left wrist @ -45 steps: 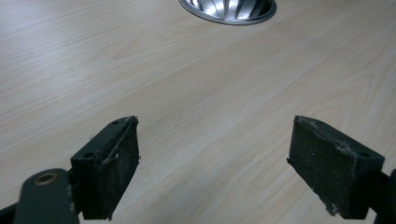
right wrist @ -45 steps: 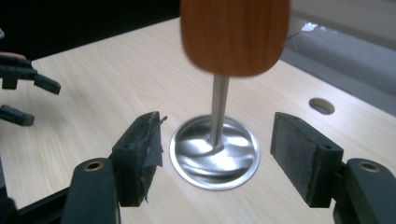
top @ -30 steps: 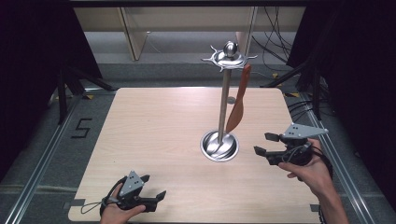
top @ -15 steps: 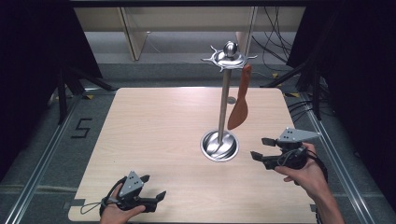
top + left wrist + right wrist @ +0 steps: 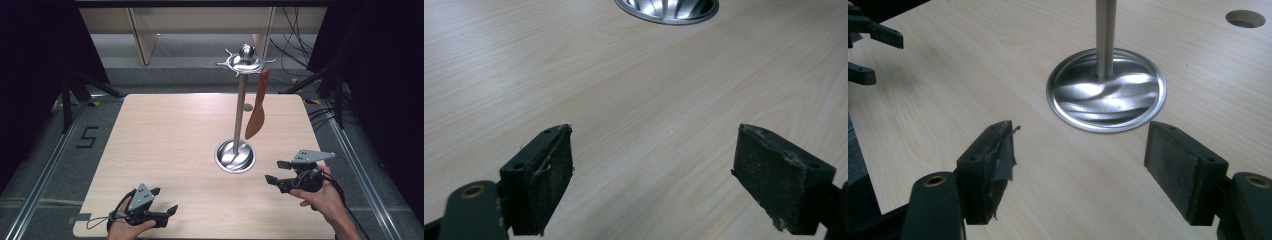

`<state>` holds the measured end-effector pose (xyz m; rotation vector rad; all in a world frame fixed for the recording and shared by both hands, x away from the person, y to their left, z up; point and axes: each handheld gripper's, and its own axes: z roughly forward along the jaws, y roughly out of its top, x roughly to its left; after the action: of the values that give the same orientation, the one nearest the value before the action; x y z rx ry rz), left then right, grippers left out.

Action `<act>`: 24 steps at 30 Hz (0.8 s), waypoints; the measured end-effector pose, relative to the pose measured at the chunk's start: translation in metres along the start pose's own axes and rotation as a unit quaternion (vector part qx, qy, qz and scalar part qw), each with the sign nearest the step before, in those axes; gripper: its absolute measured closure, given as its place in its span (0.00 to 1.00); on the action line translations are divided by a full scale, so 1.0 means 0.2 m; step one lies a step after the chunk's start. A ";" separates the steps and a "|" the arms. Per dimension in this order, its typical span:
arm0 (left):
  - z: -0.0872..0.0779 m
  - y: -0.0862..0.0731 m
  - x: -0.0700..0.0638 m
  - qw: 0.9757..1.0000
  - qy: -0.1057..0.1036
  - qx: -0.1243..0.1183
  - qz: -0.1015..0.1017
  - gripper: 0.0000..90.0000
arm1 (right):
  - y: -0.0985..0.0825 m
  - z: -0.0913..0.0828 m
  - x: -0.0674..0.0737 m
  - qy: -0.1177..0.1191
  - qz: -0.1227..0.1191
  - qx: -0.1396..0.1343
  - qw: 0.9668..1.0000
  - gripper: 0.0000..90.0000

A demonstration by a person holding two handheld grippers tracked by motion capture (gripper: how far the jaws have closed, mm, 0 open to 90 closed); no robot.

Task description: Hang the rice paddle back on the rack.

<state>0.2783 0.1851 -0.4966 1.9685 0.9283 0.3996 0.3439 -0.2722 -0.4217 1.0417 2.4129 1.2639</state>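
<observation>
A metal utensil stand (image 5: 239,110) rises near the middle of the wooden table (image 5: 165,140), its round dish-shaped base (image 5: 235,156) flat on the wood, and an orange-brown spatula (image 5: 256,111) hangs from a hook of the stand's top ring, blade down, clear of the base. The right gripper (image 5: 274,171) sits low just right of the base, its jaws apart and just now widening with nothing between them. The left gripper (image 5: 162,200) rests at the table's near edge, well apart from the stand, jaws spread and empty.

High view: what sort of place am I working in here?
Probably a lab recording bay: a bare wooden table fenced by black curtains, cables trailing across the floor, a "5" marking beside the table.
</observation>
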 end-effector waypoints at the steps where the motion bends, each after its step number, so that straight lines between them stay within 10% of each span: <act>1: -0.01 0.00 0.00 1.000 0.003 0.005 0.004 0.17 | 0.00 0.01 0.02 0.007 0.001 0.007 1.000 0.32; 24: 0.00 0.00 -0.01 1.000 0.000 -0.005 -0.014 0.17 | -0.11 0.05 0.05 0.012 0.012 0.015 1.000 0.31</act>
<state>0.2761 0.1836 -0.4965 1.9439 0.9501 0.3877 0.3308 -0.2682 -0.4434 1.0734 2.4519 1.2575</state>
